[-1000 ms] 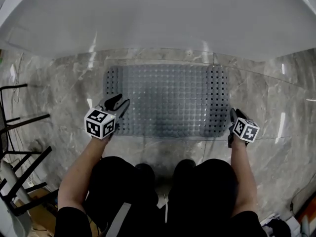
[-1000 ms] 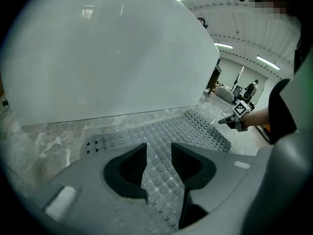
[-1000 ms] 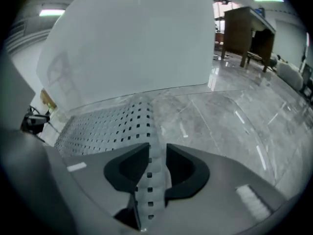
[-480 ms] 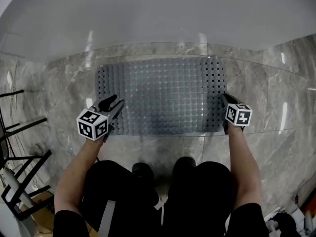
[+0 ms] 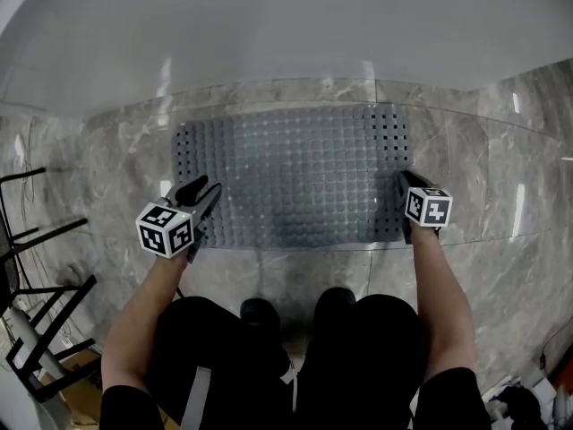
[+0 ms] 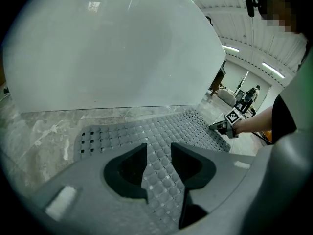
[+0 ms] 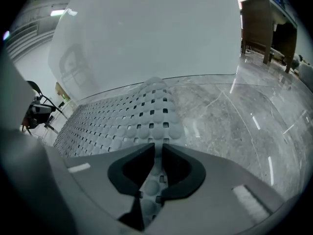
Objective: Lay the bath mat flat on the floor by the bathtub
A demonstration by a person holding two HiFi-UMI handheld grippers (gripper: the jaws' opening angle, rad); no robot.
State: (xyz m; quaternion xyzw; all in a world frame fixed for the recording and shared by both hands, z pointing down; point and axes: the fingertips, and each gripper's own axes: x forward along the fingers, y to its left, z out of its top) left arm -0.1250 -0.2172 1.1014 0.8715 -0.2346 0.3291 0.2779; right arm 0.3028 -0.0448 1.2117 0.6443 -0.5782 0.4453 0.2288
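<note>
— Where is the bath mat (image 5: 295,173)?
— Spread on the floor (image 5: 483,168) beside the bathtub (image 5: 286,34). The left gripper (image 5: 204,189) pinches its near-left corner, and the right gripper (image 5: 405,179) has just been closing its jaws onto the near-right edge.
— Next?
— Likely a final squaring, then both jaws let go.

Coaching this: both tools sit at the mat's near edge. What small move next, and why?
Probably tug the near edge gently taut: the bath mat lies along the bathtub, the left tool grips its left corner, the jaws of the right tool have just been closing on its right edge.
</note>
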